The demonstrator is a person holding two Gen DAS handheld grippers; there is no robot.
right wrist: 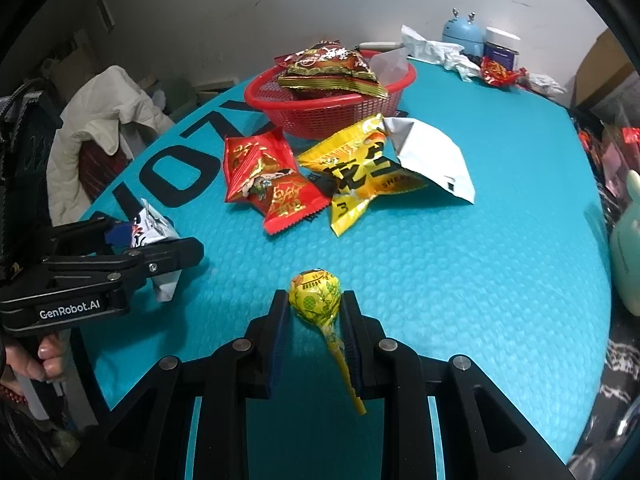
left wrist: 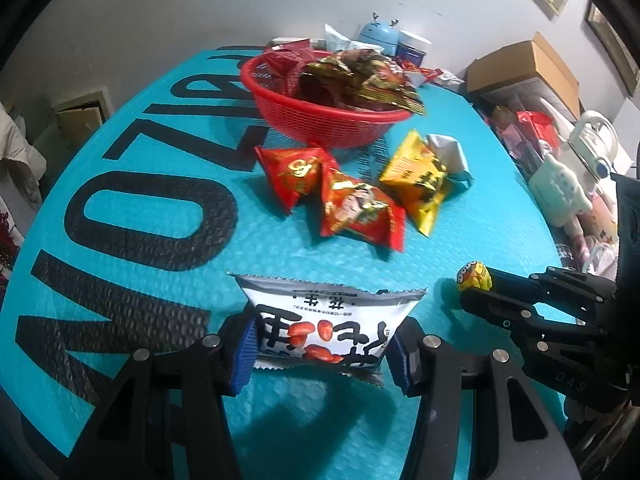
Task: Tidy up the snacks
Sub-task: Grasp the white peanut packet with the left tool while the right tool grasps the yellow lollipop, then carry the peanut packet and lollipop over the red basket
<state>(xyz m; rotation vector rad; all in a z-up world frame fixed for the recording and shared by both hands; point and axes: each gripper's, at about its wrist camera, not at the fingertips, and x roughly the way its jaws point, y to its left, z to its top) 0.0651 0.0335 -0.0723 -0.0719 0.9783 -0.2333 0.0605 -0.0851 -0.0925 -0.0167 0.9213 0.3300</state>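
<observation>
My left gripper (left wrist: pixel 320 354) is shut on a white peanut packet (left wrist: pixel 326 326) held just above the teal mat; it also shows in the right wrist view (right wrist: pixel 154 236). My right gripper (right wrist: pixel 314 312) is shut on a yellow lollipop (right wrist: pixel 316 296), stick pointing back; the lollipop also shows in the left wrist view (left wrist: pixel 474 278). A red basket (left wrist: pixel 320 120) with several snack packets stands at the far middle. In front of it lie two red packets (left wrist: pixel 352 208), a yellow packet (left wrist: pixel 420 178) and a white packet (right wrist: pixel 432 156).
The teal mat (left wrist: pixel 160 280) with black letters covers the table. A blue jar-like thing (right wrist: pixel 462 34), a dark tub (right wrist: pixel 500 48) and crumpled wrappers sit at the far edge. Boxes and clutter (left wrist: pixel 528 68) line the right side. A white jacket (right wrist: pixel 100 120) hangs left.
</observation>
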